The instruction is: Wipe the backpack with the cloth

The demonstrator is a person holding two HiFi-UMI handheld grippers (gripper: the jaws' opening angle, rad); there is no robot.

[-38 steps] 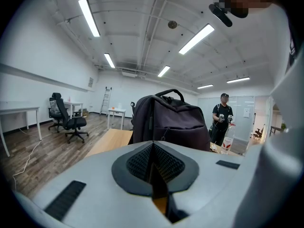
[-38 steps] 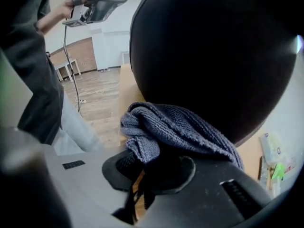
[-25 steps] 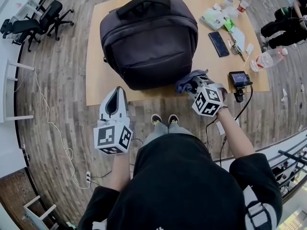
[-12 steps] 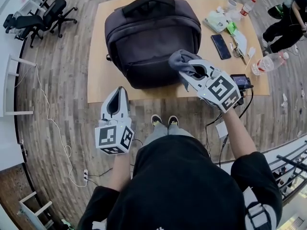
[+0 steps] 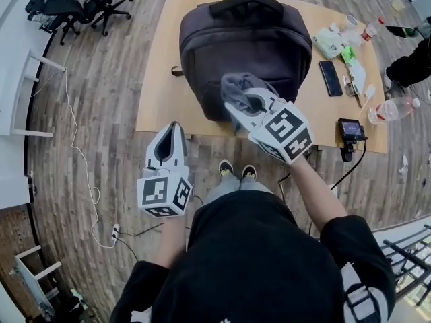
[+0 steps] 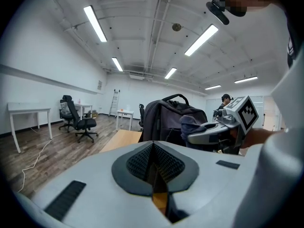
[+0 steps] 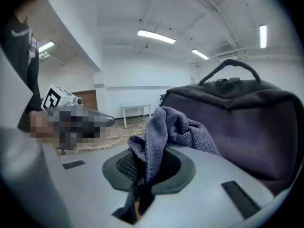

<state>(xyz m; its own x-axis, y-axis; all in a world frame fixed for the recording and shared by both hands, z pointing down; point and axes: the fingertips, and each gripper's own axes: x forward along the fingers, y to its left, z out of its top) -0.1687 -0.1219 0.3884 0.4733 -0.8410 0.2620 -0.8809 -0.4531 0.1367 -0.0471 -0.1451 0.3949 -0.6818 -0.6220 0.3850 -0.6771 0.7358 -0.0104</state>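
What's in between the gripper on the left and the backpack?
Just bare wooden table. The head view shows that stretch with nothing on it, from the left gripper, whose jaws are shut and empty, up to the backpack.

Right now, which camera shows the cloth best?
The right gripper view: the cloth is close, pinched between the fingers. The head view shows it small near the backpack; the left gripper view, a far bunch.

Fuzzy grey terry cloth (image 7: 178, 129), matt dark woven-fabric backpack (image 5: 246, 49), pale wooden table (image 5: 161, 93).

Dark backpack (image 5: 246, 52), blue-grey cloth (image 5: 237, 87)
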